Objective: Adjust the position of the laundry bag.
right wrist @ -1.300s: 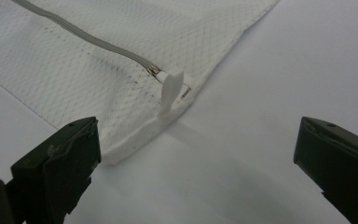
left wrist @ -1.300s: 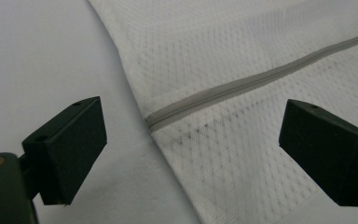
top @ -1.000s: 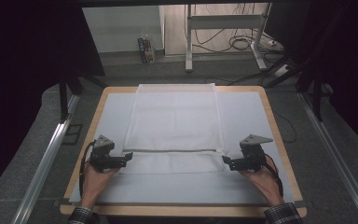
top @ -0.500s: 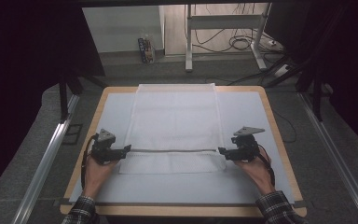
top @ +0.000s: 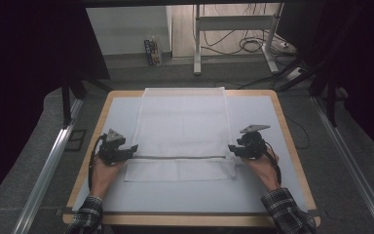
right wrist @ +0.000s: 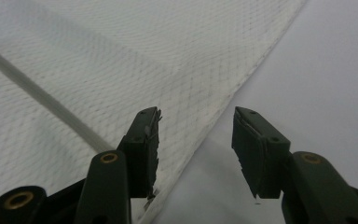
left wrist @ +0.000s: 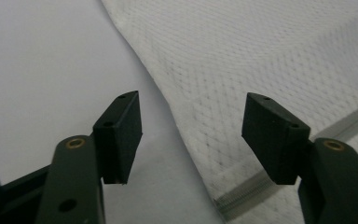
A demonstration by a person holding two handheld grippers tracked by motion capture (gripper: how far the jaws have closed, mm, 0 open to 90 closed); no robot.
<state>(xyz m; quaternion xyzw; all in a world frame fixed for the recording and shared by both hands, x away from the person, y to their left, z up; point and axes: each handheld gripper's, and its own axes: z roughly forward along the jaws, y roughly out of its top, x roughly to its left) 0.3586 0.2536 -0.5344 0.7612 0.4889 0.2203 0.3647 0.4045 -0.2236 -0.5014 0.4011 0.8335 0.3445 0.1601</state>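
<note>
On the table, a white mesh bag lies flat down the middle of a pale mat, its far end at the table's far edge and its near end between the two hands. A grey zip runs straight across it, level with both grippers. At the bag's left edge sits the left gripper, held low by the left hand; its jaws have just been closing and now stand half apart, the bag's side edge and the zip's end lying between them in the left gripper view, with neither pad pressing on the cloth. At the right edge the right gripper, in the right hand, points in at the other end of the zip. Its jaws have also just been closing; in the right gripper view they straddle the bag's hem, one over mesh, the other over bare mat, a clear gap left between them. Checked sleeves show at the table's near edge
</note>
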